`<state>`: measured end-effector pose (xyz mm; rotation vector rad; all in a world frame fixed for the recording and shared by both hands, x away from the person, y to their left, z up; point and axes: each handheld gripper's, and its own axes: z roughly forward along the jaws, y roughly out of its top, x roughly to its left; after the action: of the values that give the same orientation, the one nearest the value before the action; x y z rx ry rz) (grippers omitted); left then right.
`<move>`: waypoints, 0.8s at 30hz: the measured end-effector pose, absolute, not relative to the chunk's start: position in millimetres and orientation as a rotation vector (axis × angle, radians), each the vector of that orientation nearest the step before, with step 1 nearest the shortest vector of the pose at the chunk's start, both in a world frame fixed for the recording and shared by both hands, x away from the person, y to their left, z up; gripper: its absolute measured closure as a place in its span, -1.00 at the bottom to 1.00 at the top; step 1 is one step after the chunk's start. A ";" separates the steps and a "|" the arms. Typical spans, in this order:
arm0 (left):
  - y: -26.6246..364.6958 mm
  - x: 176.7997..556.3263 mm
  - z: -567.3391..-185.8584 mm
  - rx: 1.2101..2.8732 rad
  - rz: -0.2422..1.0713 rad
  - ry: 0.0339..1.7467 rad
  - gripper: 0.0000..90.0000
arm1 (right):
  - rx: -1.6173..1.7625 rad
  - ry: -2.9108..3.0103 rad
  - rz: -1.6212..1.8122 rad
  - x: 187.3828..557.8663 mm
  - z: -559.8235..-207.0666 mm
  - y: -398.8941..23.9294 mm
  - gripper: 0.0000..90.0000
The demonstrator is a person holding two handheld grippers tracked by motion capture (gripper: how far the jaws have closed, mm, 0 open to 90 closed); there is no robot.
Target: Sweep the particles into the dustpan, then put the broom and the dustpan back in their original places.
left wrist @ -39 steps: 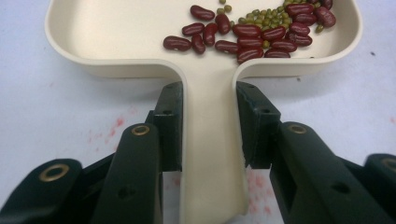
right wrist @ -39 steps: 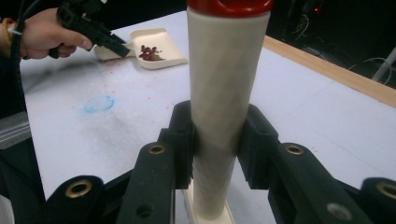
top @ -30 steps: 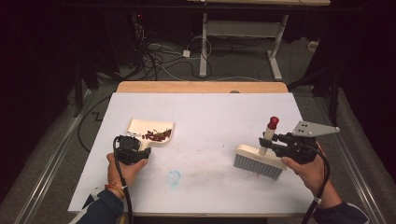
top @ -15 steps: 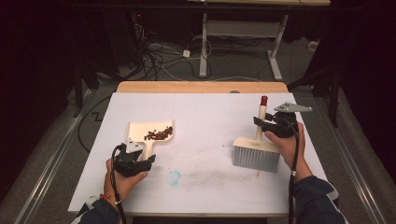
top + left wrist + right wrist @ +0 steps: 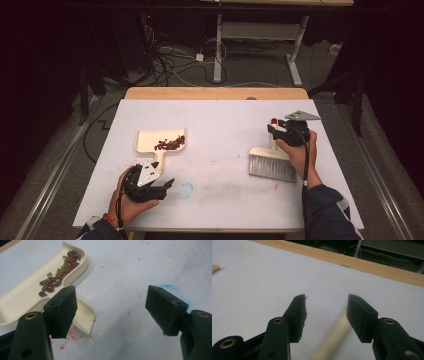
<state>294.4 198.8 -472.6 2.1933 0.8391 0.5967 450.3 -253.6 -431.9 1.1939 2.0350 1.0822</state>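
A cream dustpan [image 5: 150, 140] holding red and green beans [image 5: 169, 145] lies on the white table left of centre; in the left gripper view the dustpan [image 5: 27, 297] and its beans [image 5: 60, 270] sit ahead to the left. My left gripper [image 5: 167, 184] hangs just near of the pan's handle [image 5: 85, 317]. Its jaws have just been opening and nothing is between them [image 5: 110, 297]. A hand brush [image 5: 272, 167] lies flat at the right. My right gripper [image 5: 272, 131] stands over its wooden handle [image 5: 332, 340], jaws just opened, pads clear of the wood.
A blue smudge [image 5: 186, 190] and red specks mark the white sheet near the left gripper. The table's wooden far edge [image 5: 215, 93] borders a dark floor with cables and desk legs. The near edge runs just below both hands.
The left gripper let go of the dustpan handle and drew back toward the near edge, opening. The right gripper lowered the brush flat onto the table and opened off its handle.
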 end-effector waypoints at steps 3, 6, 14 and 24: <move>199.3 290.0 -472.5 2.214 0.596 0.825 -0.48 | 1.183 2.040 1.090 448.8 -430.4 -253.4 0.07; 199.2 288.3 -472.1 2.221 0.609 0.797 -0.48 | 1.155 2.044 1.105 447.2 -428.9 -252.9 0.04; 199.9 291.2 -474.8 2.223 0.579 0.797 -0.48 | 1.062 2.045 1.158 437.6 -418.9 -246.5 -0.16; 198.2 291.4 -473.0 2.225 0.598 0.767 -0.52 | 0.959 2.045 1.198 417.9 -404.6 -242.4 -0.32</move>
<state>291.4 198.2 -473.0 2.2247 0.7674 0.5984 417.9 -242.4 -404.6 0.9586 2.0447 1.1983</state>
